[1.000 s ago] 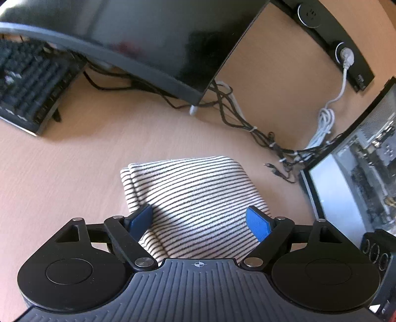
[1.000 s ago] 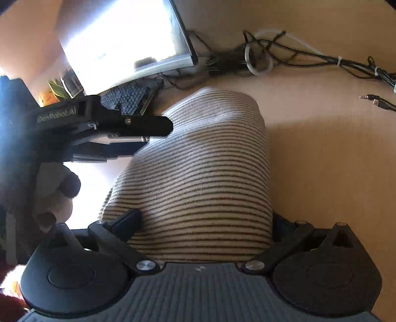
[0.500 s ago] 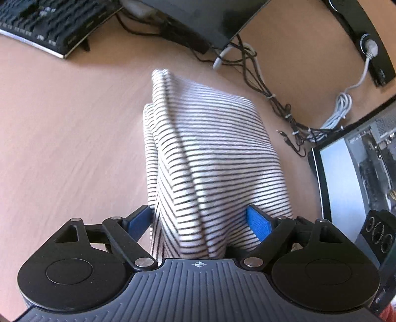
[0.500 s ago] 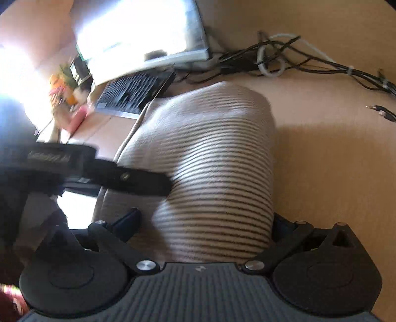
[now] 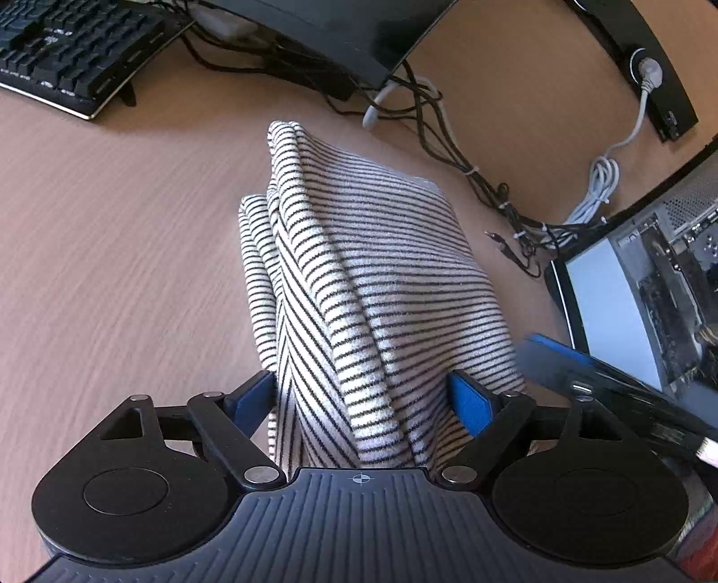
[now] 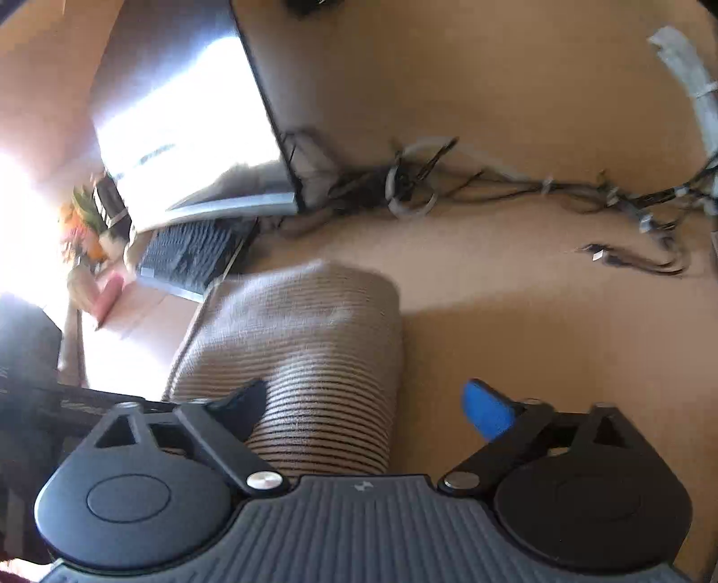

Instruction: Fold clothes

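Note:
A folded white garment with thin black stripes [image 5: 372, 269] lies lengthwise on the wooden desk [image 5: 112, 269]. My left gripper [image 5: 363, 399] straddles its near end. Both blue pads press its sides as the jaws close a little, and the cloth bunches into ridges between them. In the right wrist view the same garment [image 6: 305, 341] is blurred. My right gripper [image 6: 363, 403] is closing with the cloth between its fingers. Its left finger rests against the cloth, while its blue right pad [image 6: 487, 410] stands clear over bare desk. The right gripper's finger [image 5: 583, 372] shows beside the garment.
A black keyboard [image 5: 76, 49] and a dark monitor [image 5: 336, 31] stand at the back. A tangle of cables [image 5: 448, 134] runs behind the garment towards a computer case [image 5: 650, 291] on the right. The right wrist view shows a bright monitor [image 6: 188, 134] and cables [image 6: 493, 188].
My left gripper came down over the garment, which now sits bunched between its pads. The right gripper drew back and up, and its right pad came off the cloth.

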The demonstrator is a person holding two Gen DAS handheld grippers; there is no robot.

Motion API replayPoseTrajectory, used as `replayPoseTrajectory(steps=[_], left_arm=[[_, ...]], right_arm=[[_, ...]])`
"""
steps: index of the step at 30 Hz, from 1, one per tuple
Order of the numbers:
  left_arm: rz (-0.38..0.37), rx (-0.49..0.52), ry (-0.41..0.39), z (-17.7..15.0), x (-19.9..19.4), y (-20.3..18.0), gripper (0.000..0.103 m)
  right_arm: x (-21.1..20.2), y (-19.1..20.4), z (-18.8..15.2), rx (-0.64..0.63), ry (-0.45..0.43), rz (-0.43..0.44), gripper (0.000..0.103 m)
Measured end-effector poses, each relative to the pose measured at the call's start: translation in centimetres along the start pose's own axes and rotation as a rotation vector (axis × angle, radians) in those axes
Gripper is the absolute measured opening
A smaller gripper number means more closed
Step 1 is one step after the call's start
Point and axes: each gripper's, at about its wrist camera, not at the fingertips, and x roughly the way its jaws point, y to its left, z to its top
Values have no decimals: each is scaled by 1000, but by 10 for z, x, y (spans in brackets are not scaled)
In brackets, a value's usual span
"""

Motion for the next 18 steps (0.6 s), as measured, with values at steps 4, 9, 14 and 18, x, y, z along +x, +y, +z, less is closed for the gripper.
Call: replayPoseTrajectory(steps=[4, 9, 14, 18], left_arm=[[-5, 16, 6, -7, -6, 2, 81], [-15, -8, 3, -17, -20, 16, 76], [22, -71, -37, -24, -43, 45, 75], [52, -141, -83, -24, -60, 72, 75]], right_arm=[[25, -1, 3, 27, 54, 66, 87], [47, 20, 5, -7, 85, 130, 87], [76, 50, 14, -49, 115, 206, 87], [102, 80, 27, -117, 132, 244, 87]])
